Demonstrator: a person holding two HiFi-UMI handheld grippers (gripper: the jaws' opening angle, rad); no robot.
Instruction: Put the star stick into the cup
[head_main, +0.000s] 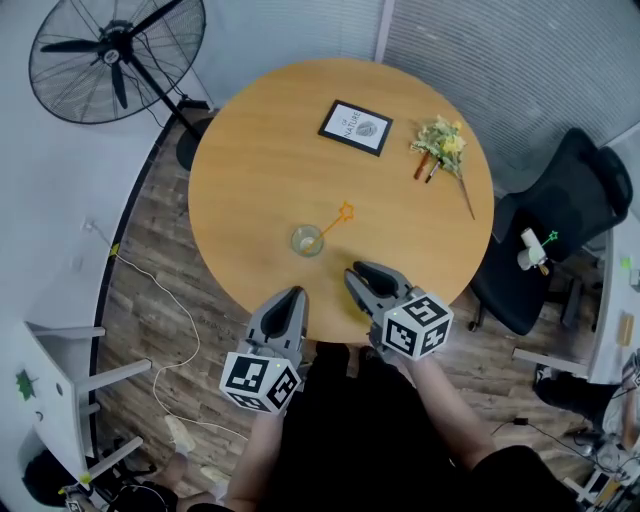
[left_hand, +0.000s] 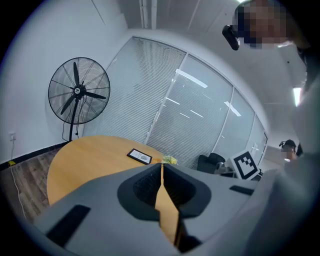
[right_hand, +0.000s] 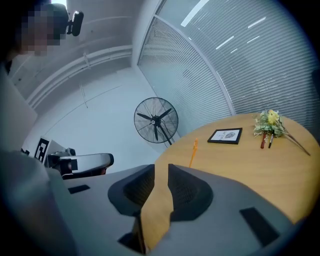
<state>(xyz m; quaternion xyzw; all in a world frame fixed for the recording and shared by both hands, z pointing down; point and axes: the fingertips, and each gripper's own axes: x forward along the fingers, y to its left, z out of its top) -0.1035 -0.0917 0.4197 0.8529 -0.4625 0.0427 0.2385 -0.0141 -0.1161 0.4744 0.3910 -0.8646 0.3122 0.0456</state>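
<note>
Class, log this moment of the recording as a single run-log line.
star stick: standing in cup, leaning | left gripper: shut, empty | right gripper: open, empty | task: looks done

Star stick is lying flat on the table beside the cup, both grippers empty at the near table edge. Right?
No. The star stick is not flat on the table: its lower end sits in the cup and it leans over the rim, as the head view shows. The left gripper and right gripper are indeed empty at the near table edge.
</note>
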